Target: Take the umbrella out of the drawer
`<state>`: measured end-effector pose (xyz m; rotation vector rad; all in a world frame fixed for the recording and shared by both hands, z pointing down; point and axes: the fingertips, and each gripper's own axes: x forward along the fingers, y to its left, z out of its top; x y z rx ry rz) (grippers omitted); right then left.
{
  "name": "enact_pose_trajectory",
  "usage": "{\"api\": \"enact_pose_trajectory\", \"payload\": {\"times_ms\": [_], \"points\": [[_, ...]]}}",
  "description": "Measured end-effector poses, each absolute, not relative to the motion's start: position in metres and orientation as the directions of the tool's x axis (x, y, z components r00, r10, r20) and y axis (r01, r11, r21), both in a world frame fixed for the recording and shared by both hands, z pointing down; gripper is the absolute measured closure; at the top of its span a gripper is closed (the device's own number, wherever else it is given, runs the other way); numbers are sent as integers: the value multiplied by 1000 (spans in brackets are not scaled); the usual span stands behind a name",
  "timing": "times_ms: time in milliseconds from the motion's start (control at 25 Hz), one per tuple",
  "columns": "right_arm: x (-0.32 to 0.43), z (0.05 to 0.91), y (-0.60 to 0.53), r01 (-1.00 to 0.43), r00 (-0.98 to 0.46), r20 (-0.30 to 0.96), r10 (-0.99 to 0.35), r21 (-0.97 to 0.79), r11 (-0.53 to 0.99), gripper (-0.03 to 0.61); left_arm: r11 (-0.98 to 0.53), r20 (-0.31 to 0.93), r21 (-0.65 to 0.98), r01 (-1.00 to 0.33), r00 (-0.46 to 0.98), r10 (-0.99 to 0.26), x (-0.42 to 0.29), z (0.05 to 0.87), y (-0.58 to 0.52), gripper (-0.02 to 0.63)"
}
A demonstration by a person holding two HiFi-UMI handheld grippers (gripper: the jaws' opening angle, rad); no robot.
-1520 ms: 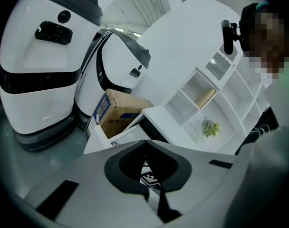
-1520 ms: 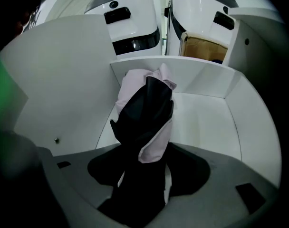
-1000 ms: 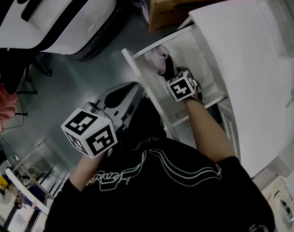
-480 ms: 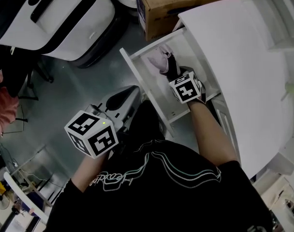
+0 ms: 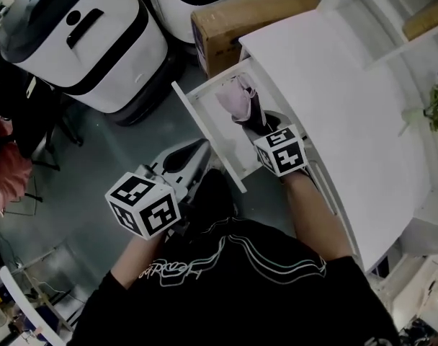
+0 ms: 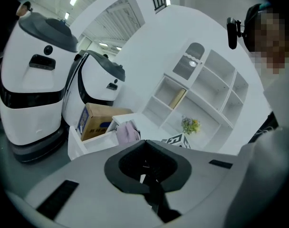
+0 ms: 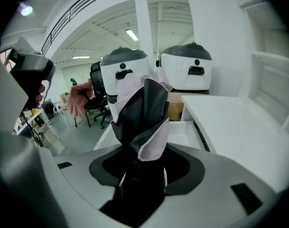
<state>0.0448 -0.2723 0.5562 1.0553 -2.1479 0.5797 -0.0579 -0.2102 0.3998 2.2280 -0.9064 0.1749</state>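
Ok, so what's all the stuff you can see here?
umbrella: 1, pink and black, in the right gripper over the drawer
drawer: 1, white, pulled open from the desk
desk: 1, white, at right
cardboard box: 1, brown, behind the drawer
machines: 2, white and black, on the floor
shelf unit: 1, white, beyond the desk
plant: 1, green and yellow, by the shelf unit
right gripper: 1, grey, shut on the umbrella
left gripper: 1, grey, shut, empty
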Motion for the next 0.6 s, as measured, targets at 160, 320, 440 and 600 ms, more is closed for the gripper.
{"api": "enact_pose_trajectory", "payload": {"times_ms": [160, 320, 440, 600], "points": [[53, 498, -238, -823, -504, 634, -587, -147, 549, 356, -536, 336, 547, -643, 755, -563, -44, 375, -175, 594], [61, 438, -203, -817, -536, 538, -651, -134, 561, 357, -581, 298, 525, -623, 773, -560, -31, 349, -142, 594], [67, 396, -183, -812, -554, 463, -692, -120, 571, 356, -624, 262, 494, -606, 788, -557, -24, 328, -129, 594], [75, 350, -139, -802, -583, 384, -716, -135, 581, 356, -654, 233, 471, -592, 799, -555, -16, 303, -105, 594]]}}
